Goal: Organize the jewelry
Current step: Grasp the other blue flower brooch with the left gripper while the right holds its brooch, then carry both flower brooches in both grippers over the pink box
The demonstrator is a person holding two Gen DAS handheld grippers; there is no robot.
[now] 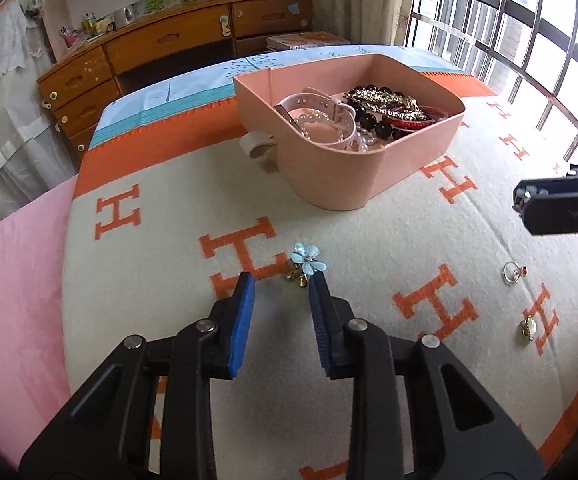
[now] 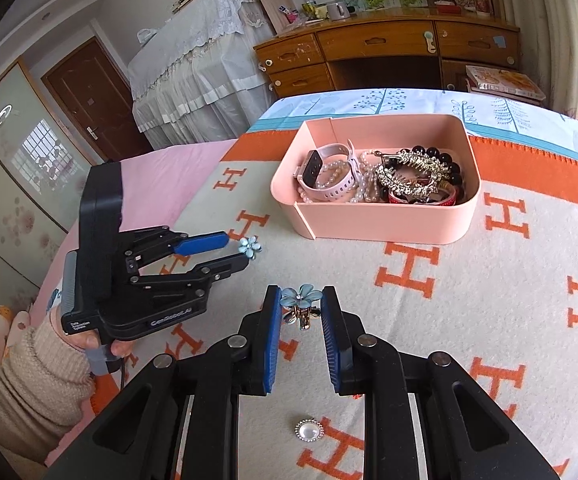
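The right tongs (image 1: 519,200) enter the left wrist view at three o'clock, cut off by the edge, so their jaws cannot be read there. In the right wrist view the red-stoned ring (image 2: 356,397) at six o'clock is almost wholly hidden behind a blue pad. Lower strands in the pink box (image 2: 377,220) at twelve o'clock lie buried under the watch (image 2: 331,172) and beads. The knitted sleeve (image 2: 29,376) at eight o'clock runs off frame
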